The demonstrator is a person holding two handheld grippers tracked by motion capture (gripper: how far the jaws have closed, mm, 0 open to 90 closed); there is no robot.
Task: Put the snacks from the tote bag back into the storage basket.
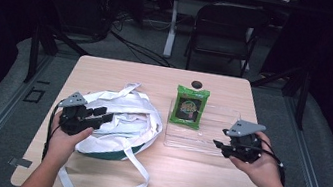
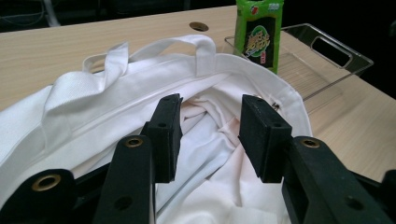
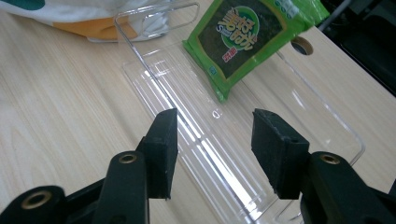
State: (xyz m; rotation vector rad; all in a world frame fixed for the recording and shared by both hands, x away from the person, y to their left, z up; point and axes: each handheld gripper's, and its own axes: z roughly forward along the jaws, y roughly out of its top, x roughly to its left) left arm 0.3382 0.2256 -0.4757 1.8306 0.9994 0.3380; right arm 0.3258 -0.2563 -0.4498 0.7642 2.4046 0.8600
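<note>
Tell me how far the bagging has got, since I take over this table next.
Early, it seems. Done: the white tote bag lies with its mouth open. In hand: the left gripper hovers open over the bag's mouth, gripping nothing; the right gripper, open and empty, is above the clear tray, pointing toward the green packet. Left: the packet lies in the tray, not yet picked up.

We see a light wooden table [image 1: 191, 178] with a round cable hole [image 1: 197, 84] near its far edge; beyond it a dark folding chair [image 1: 225, 29] stands on grey carpet, beside a white table leg [image 1: 172, 23]; black cables [image 1: 136, 46] trail across the floor; dark metal frame struts [image 1: 35, 47] flank the table on both sides.
</note>
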